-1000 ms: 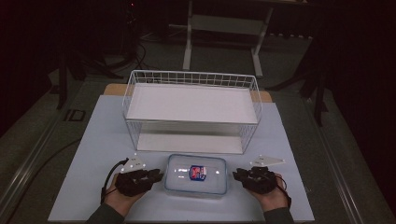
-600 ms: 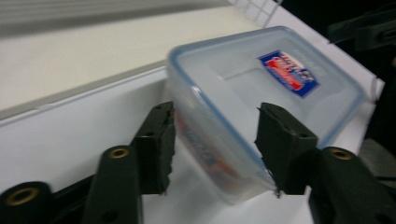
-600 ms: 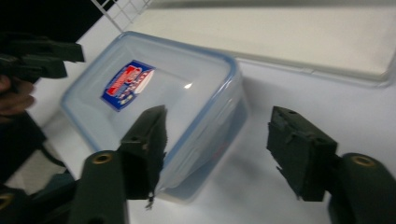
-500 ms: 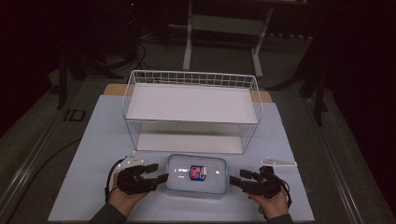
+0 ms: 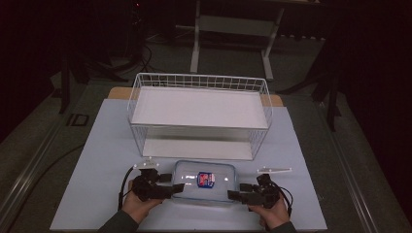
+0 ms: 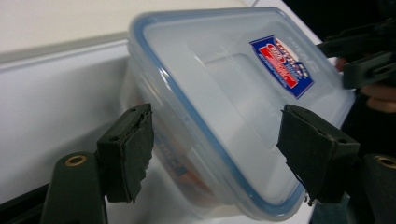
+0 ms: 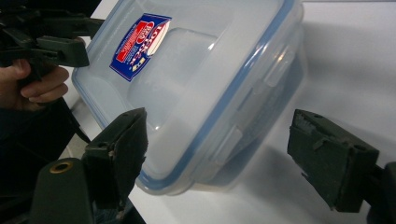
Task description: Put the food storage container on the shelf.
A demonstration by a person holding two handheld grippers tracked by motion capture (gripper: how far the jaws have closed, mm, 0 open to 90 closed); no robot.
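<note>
Both grippers are at the box now, one at each short end. The box sits on the near part of the table, lid on, long axis running left to right, so each hand faces an end wall.

Left gripper: its jaws have just been opening and now stand wide. In the left gripper view the box's left end corner lies between the pads, but they are clear of it on both sides, no squeeze. Right gripper: same story, jaws just opened, now wide. In the right gripper view the right end with its side clip lies in the gap, pads off the plastic.

So the box is free, resting on the table, held by neither hand. Both hands look equally near, mirror images across the label.

Just beyond, on the far side, stands the wire basket with its white shelf, close to the box's far edge but apart. Two small white pieces lie on the table, one by each gripper. Nothing stands between tongs and box. To my eye the basket wall is the obstacle if the box goes far.
</note>
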